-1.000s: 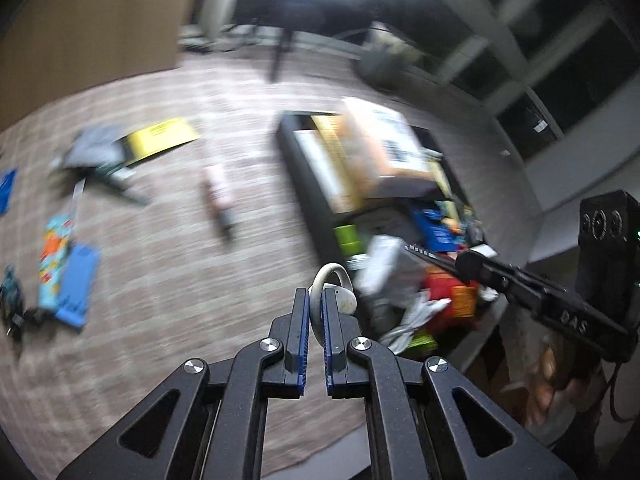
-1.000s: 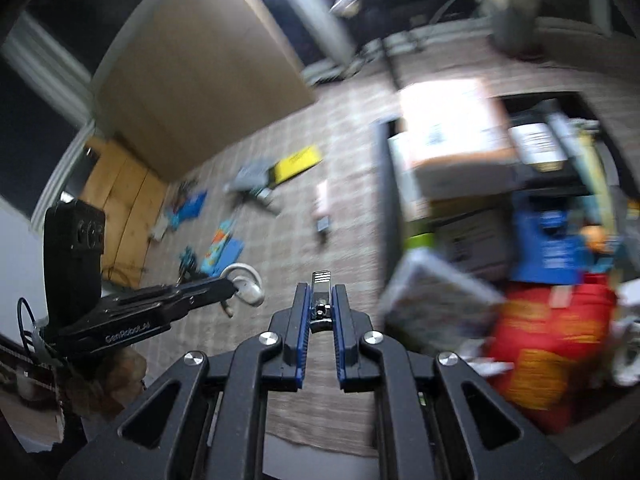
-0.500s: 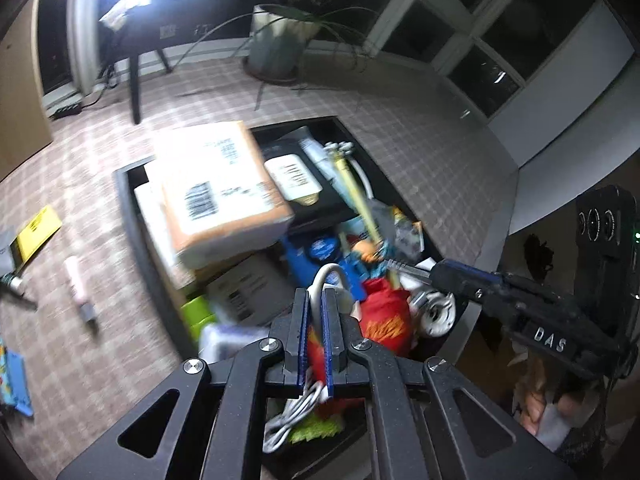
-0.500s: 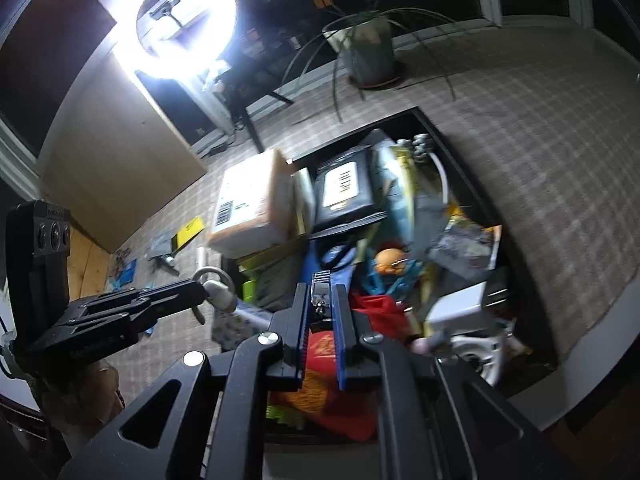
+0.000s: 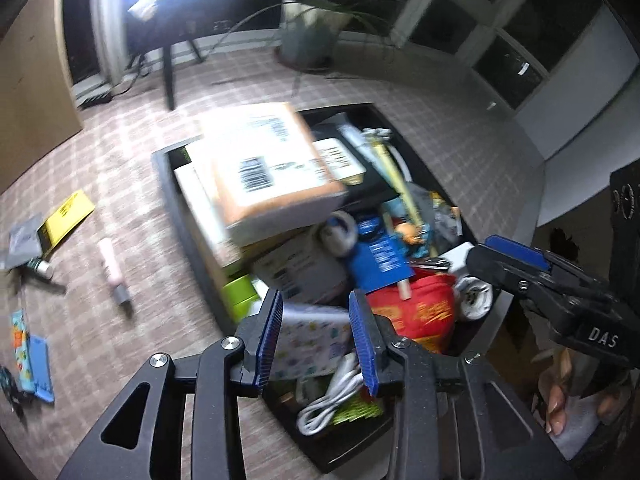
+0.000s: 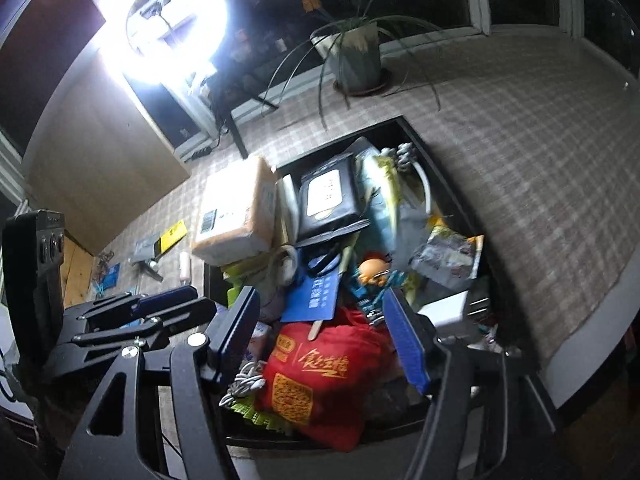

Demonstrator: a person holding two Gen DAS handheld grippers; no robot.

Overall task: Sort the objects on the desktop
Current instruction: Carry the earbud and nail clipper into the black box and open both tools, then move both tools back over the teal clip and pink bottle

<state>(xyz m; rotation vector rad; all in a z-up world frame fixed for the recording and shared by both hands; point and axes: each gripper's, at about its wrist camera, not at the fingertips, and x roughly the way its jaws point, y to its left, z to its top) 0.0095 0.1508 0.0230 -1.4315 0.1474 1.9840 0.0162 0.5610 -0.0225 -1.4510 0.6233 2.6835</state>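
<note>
A black tray (image 5: 176, 216) on the checked tabletop is crammed with objects: a cardboard parcel (image 5: 264, 168), a blue card (image 5: 380, 256), a red bag (image 5: 420, 312), a white cable (image 5: 332, 400). A white ring-shaped item (image 5: 340, 232) lies in the tray beside the parcel. My left gripper (image 5: 316, 336) is open and empty above the tray's near end. My right gripper (image 6: 324, 336) is open and empty over the red bag (image 6: 320, 380); a small metal clip (image 6: 374, 314) lies by its right finger. The tray (image 6: 440, 176) shows in the right view too.
Loose items lie on the table left of the tray: a pink tube (image 5: 112, 272), a yellow packet (image 5: 64, 220), a grey pouch (image 5: 24, 236), blue cards (image 5: 32, 356). A potted plant (image 6: 356, 60) and a ring light (image 6: 168, 20) stand behind. The table edge (image 6: 592, 320) runs at right.
Both grippers swung from the table over the tray and have opened. The white ring left my left gripper and lies in the tray. The small clip left my right gripper.
</note>
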